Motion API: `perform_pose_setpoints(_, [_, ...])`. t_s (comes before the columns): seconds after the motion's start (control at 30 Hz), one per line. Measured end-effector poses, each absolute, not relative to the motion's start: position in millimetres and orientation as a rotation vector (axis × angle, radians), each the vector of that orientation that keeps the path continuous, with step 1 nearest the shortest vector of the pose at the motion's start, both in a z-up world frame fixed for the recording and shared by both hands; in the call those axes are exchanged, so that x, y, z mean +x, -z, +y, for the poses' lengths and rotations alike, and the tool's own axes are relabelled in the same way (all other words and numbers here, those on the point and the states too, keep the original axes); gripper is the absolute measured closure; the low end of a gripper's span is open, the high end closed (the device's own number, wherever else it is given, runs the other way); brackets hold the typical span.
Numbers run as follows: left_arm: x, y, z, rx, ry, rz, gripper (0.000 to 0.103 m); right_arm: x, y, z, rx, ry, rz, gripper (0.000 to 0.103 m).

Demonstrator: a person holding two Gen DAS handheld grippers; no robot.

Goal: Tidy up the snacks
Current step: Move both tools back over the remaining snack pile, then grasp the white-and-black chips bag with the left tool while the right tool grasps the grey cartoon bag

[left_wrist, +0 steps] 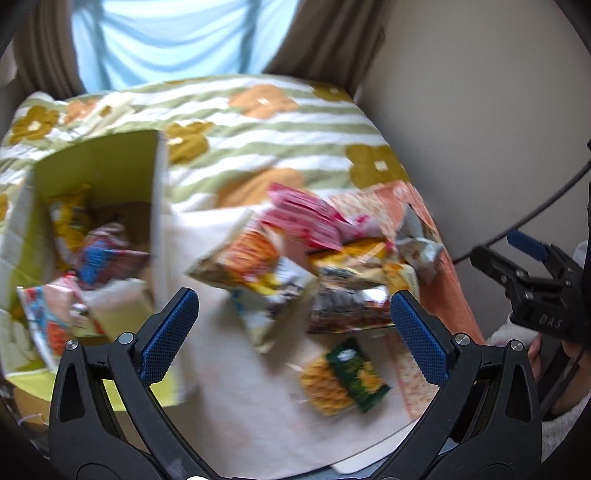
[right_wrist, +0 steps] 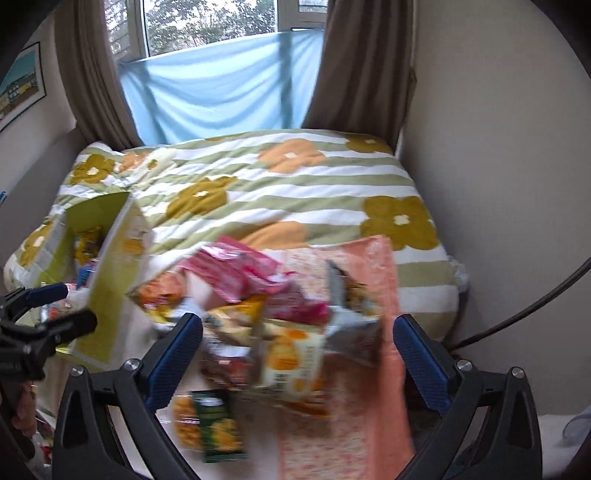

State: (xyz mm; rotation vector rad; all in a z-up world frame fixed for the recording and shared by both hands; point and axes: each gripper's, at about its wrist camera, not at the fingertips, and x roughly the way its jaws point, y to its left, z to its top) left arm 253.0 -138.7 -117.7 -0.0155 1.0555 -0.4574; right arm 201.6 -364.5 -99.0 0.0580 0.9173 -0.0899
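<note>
While both grippers, left [left_wrist: 294, 338] and right [right_wrist: 298, 358], hover with fingers released and empty, loose snack packets [left_wrist: 317, 258] await sorting. Green box [left_wrist: 110, 206], seemingly part-filled, stands beside them.

Soft daylight from the window [right_wrist: 210, 26] behind the bed lights both views evenly, with no hard shadows. Motion blur smears the snacks [left_wrist: 314, 258] and box [left_wrist: 96, 206]. Fisheye bending curves the walls, and the corners go black.
</note>
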Motion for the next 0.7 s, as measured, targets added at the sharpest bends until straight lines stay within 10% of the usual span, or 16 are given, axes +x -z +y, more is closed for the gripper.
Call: perform_pose_setpoints(0.7, [289,234,-255,0.049,0.416,1.301,0.010,259,204,-434,0.092,-0.015,1.110,0.000])
